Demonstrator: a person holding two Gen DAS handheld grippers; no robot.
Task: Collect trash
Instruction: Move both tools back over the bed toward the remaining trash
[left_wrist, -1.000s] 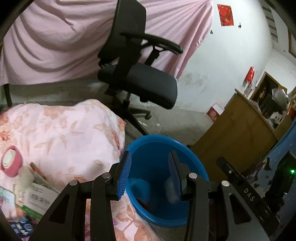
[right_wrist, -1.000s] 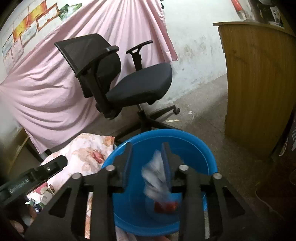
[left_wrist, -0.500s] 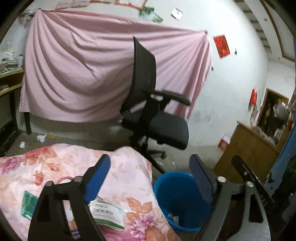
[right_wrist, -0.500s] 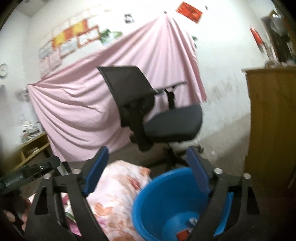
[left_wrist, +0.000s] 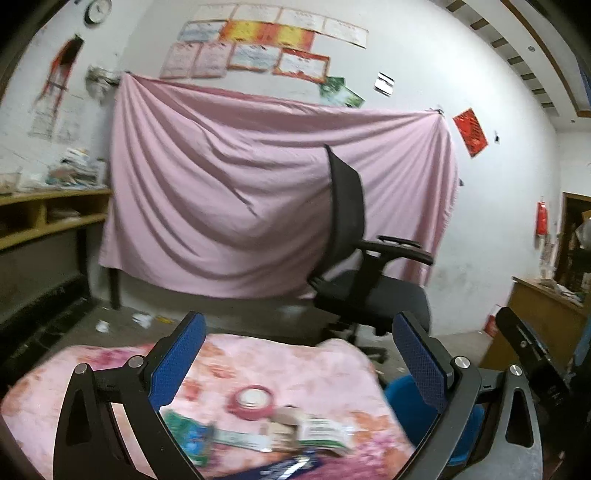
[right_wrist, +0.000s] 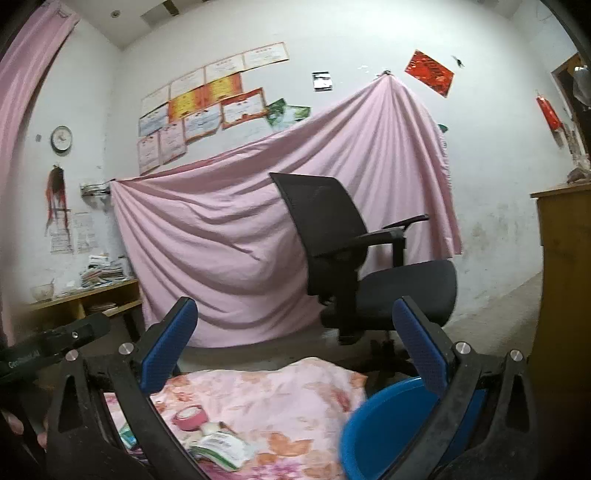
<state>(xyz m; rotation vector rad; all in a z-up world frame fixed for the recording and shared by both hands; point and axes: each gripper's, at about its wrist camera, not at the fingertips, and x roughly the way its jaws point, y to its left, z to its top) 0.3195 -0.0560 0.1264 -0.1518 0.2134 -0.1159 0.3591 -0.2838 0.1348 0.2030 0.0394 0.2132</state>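
A blue bin (left_wrist: 406, 402) (right_wrist: 380, 424) stands on the floor at the right edge of a flowered pink blanket (left_wrist: 277, 365) (right_wrist: 280, 387). On the blanket lie a pink tape roll (left_wrist: 253, 400) (right_wrist: 191, 416), a white-and-green packet (left_wrist: 317, 435) (right_wrist: 221, 448), a green packet (left_wrist: 188, 432) and a dark blue wrapper (left_wrist: 280, 467). My left gripper (left_wrist: 298, 321) hangs above the litter, its jaws opening with nothing between them. My right gripper (right_wrist: 293, 302) is open and holds nothing, raised over the blanket's edge and the bin.
A black office chair (left_wrist: 369, 291) (right_wrist: 369, 280) stands behind the bin before a hung pink sheet (left_wrist: 258, 192). A wooden cabinet (right_wrist: 565, 295) is at the right, a cluttered wooden shelf (left_wrist: 48, 221) at the left. Scraps lie on the floor (left_wrist: 140, 319).
Both grippers opened wide, rose from over the bin and swung left toward the blanket. The scrap the right one held fell into the bin.
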